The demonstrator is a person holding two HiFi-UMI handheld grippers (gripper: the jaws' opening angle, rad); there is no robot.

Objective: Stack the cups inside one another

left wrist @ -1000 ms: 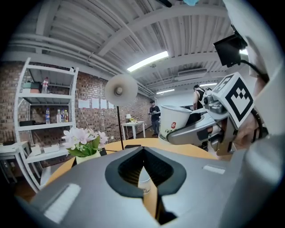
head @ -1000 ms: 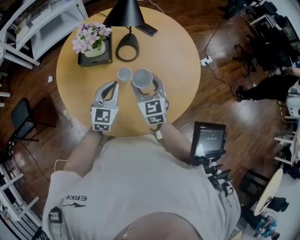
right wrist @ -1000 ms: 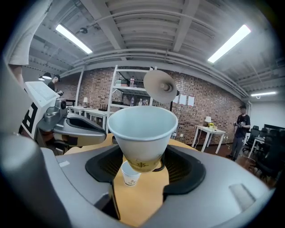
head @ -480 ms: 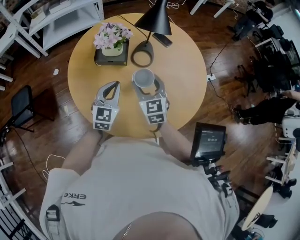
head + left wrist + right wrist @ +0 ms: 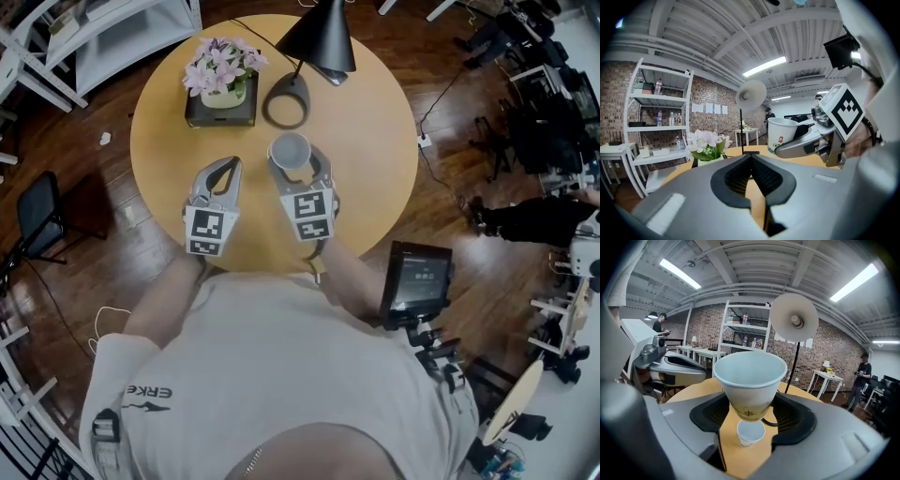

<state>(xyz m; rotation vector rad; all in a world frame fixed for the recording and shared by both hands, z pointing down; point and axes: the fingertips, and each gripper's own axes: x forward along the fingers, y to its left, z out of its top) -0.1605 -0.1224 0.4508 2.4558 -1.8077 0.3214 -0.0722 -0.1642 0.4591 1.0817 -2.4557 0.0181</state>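
My right gripper (image 5: 292, 167) is shut on a white paper cup (image 5: 291, 150), held upright above the round wooden table (image 5: 375, 169). In the right gripper view the held cup (image 5: 750, 378) sits between the pads, and a second white cup (image 5: 751, 433) stands on the table right below it, apart from it. The head view hides that lower cup. My left gripper (image 5: 229, 171) hovers to the left, shut and holding nothing; its closed jaws (image 5: 750, 158) point toward the flowers. From the left gripper view the right gripper (image 5: 806, 143) and its cup (image 5: 782, 135) show at the right.
A black desk lamp (image 5: 286, 100) stands just beyond the cups, its shade (image 5: 319, 37) overhanging the far edge. A pot of pink flowers (image 5: 222, 80) on a dark tray sits at the far left. White shelves (image 5: 103, 33) stand off the table.
The standing cup showed to the left of the held cup a second ago. The held cup has come over it and now covers it in the head view. Both grippers shifted slightly.
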